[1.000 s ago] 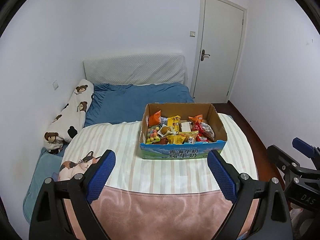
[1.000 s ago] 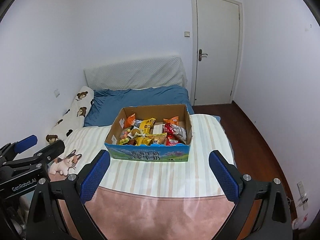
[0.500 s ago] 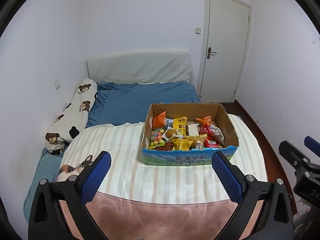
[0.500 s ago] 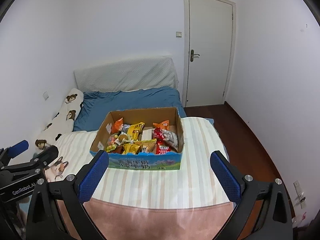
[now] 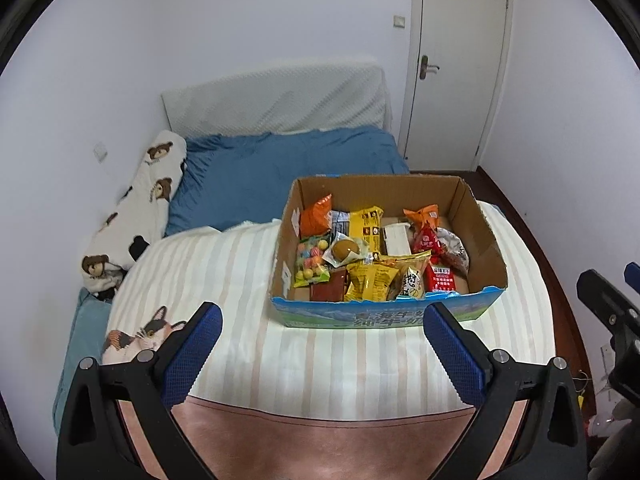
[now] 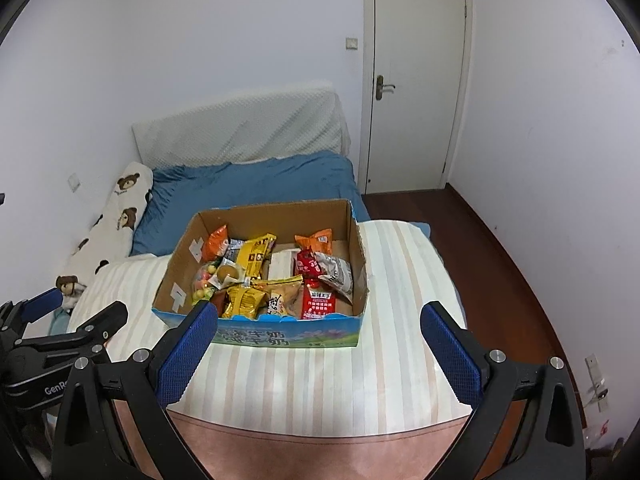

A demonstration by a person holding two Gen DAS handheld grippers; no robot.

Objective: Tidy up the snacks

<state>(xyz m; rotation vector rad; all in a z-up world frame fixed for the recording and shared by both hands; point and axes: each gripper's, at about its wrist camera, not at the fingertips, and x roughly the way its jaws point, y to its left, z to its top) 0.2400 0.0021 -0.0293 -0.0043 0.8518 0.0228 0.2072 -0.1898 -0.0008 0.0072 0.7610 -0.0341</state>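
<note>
Two tongs hang above the foot of the bed, both pointed down toward one cardboard box (image 5: 486, 240) of snacks that sits on the striped blanket (image 5: 224, 272). The left tongs (image 5: 320, 332) have just been opening and now stand wide apart with nothing between them; the right tongs (image 6: 318, 334) are likewise spread wide and empty.

Inside the box the packets lie heaped and overlapping: an orange bag (image 5: 316, 216) in the far left corner, a bag of coloured candy balls (image 5: 310, 264) against the left wall, yellow packets (image 5: 370, 280) near the front wall, red packets (image 5: 440, 278) toward the right wall.

The risks from here look like these. Because the packets overlap, a grab at one could pinch its neighbour too, or drag others out over the low front wall. The glossy wrappers may slip from the pads. The box rests on soft bedding, so pressing down inside it could tip or shift it. With both tongs aimed at the same box, they could knock into each other.
</note>
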